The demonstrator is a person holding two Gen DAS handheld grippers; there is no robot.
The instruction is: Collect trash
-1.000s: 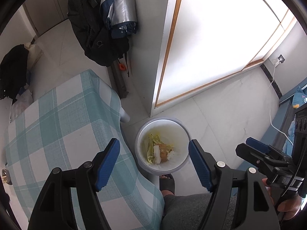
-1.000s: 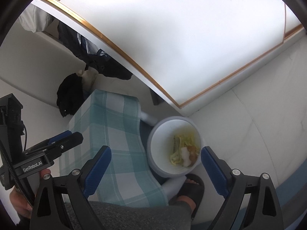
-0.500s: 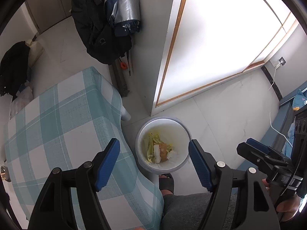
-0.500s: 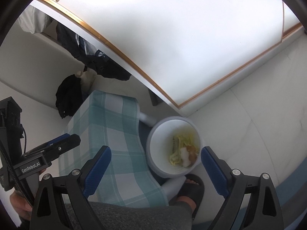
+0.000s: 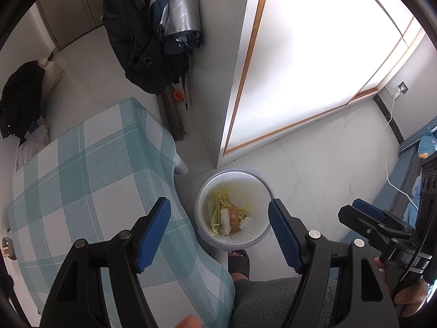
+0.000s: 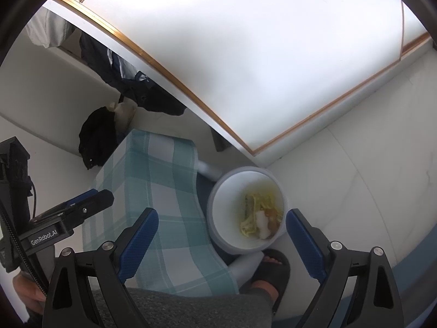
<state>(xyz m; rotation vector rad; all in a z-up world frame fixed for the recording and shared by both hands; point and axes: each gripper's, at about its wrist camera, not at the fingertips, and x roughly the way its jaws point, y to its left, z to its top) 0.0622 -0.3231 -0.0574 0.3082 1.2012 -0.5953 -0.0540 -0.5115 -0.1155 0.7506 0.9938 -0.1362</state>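
Note:
A white round trash bin (image 5: 206, 191) stands on the floor beside the table; it also shows in the right wrist view (image 6: 224, 191). Inside lie yellow wrappers (image 5: 218, 207), an orange piece and white crumpled paper (image 6: 262, 220). My left gripper (image 5: 220, 231) is open and empty, held high above the bin and the table edge. My right gripper (image 6: 221, 243) is open and empty, also high above the bin. Each gripper shows at the edge of the other's view.
A table under a teal and white checked cloth (image 5: 82, 177) stands left of the bin. Black bags and a silver umbrella (image 5: 153, 41) hang on the wall. A white door panel (image 5: 314, 68), a cable (image 5: 393, 169), my sandalled foot (image 6: 270, 270) by the bin.
Both grippers have drifted slightly, so the bin sits a little lower and more to the right in the left wrist view. Both stay open and empty.

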